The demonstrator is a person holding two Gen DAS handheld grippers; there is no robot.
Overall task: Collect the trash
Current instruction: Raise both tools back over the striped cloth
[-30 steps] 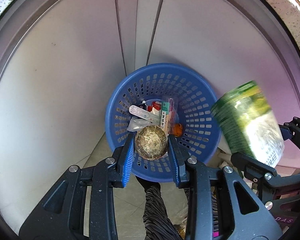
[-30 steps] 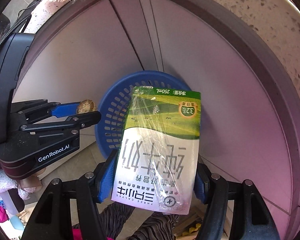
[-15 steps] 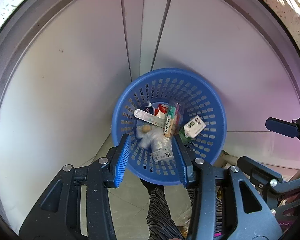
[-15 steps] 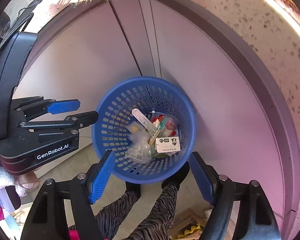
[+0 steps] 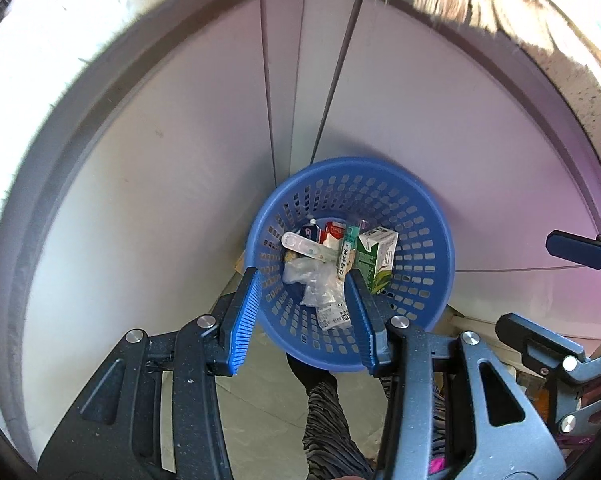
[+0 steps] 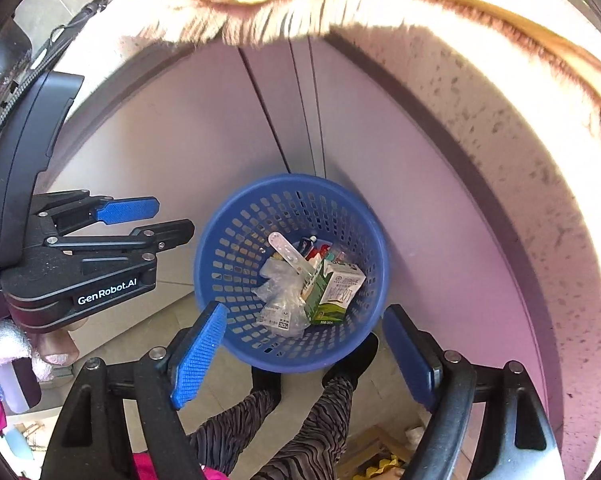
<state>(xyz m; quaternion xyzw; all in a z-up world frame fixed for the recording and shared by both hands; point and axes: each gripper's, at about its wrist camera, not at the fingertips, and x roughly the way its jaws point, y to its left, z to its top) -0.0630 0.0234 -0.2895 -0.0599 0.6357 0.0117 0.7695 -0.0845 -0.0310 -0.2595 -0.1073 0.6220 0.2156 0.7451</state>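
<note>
Trash, a carton [image 6: 338, 292] and wrappers [image 6: 280, 300] among it, lies in the basket [image 6: 220, 236] on the floor, while both left tongs [image 5: 300, 312] and right tongs [image 6: 304, 356], just opening, hang empty above it, so this drop looks done.

The round brown piece that sat between the left gripper [image 5: 302, 312] pads a second ago is gone from them, and nothing is between its jaws. The right gripper [image 6: 304, 354] jaws have just been opening, and the milk carton [image 6: 336, 292] they pinched now lies in the blue basket [image 6: 216, 240] among the trash.
</note>
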